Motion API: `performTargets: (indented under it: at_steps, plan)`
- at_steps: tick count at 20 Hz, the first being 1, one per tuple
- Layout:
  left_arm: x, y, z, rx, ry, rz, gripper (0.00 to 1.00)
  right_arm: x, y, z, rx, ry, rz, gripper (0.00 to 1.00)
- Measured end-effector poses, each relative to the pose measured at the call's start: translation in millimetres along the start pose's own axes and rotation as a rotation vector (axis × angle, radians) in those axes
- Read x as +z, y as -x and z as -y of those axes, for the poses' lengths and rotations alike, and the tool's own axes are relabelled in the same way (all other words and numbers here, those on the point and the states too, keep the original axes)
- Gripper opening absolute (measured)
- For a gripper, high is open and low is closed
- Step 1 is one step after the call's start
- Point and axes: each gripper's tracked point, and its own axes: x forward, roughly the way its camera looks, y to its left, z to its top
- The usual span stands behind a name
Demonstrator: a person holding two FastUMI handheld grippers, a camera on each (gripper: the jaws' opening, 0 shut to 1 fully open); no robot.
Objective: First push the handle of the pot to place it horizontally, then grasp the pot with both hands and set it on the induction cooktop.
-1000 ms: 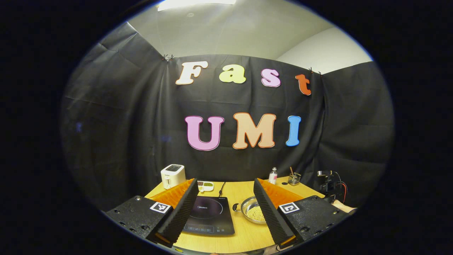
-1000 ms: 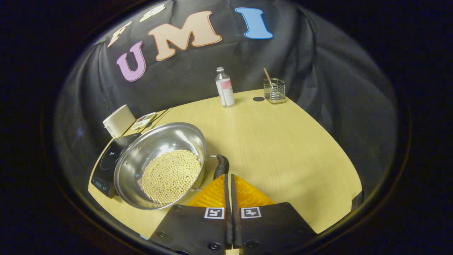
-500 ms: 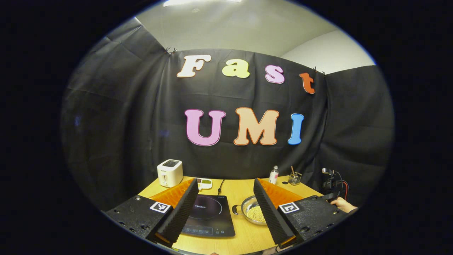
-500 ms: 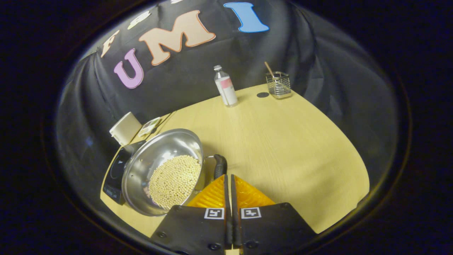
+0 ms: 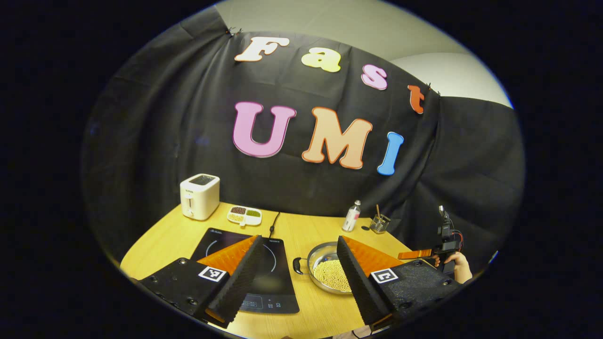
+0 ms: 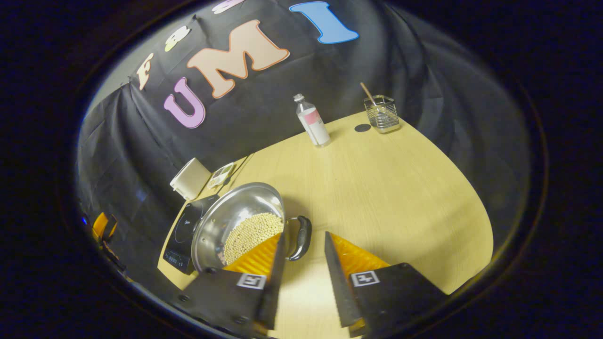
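Handle [image 6: 301, 238] of the steel pot [image 6: 235, 221], on its near right side, is what the coming grasp turns on: in the right gripper view it lies just ahead of the right gripper [image 6: 301, 278], whose fingers stand apart with the gap roughly in line with it, one finger overlapping the pot's rim and the other out over bare table [image 6: 386, 188]. The handle's long axis runs along the pot's wall, so it looks to lie flat already, and I judge the pushing step done. The pot, holding pale round beans [image 6: 252, 230], sits on the wooden table just beside the black induction cooktop [image 6: 181, 230], touching or nearly so; I cannot tell which. In the left gripper view the left gripper [image 5: 297, 278] hangs well back with its fingers wide apart, the pot's other handle [image 5: 297, 265] lying between them but farther off, next to the cooktop's edge. The right gripper is clearly nearer its handle; the left must close in before a two-handed lift.
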Motion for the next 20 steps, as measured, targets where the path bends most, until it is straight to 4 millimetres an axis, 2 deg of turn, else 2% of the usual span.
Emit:
performTargets:
  at_steps: [3,6,11,12,13,14,17,19,20]
  plan:
    - [-29,-30,-5,-0.036,0.041,-0.082,0.96,-1,-3,-8,0.051,-0.018,-0.024,0.92]
    - [-70,-55,-10,-0.067,0.118,-0.207,0.96,-1,-11,-13,0.091,-0.038,-0.048,0.92]
    - [-125,-97,-11,-0.117,0.269,-0.414,0.96,-11,-29,-15,0.136,-0.07,-0.127,0.92]
    - [-133,-105,-13,-0.119,0.293,-0.449,0.96,-14,-33,-17,0.143,-0.077,-0.141,1.0]
    - [-140,-111,-14,-0.117,0.309,-0.481,0.96,-15,-36,-19,0.156,-0.086,-0.153,1.0]
    - [-147,-117,-18,-0.11,0.32,-0.511,0.96,-16,-39,-22,0.169,-0.097,-0.165,0.92]
    - [-160,-130,-12,-0.135,0.367,-0.574,0.96,-18,-48,-28,0.193,-0.107,-0.189,0.92]
    - [-167,-137,-9,-0.149,0.366,-0.606,0.87,-20,-53,-29,0.198,-0.111,-0.201,0.92]
    - [-171,-140,-10,-0.15,0.353,-0.622,0.93,-21,-56,-29,0.203,-0.12,-0.209,0.92]
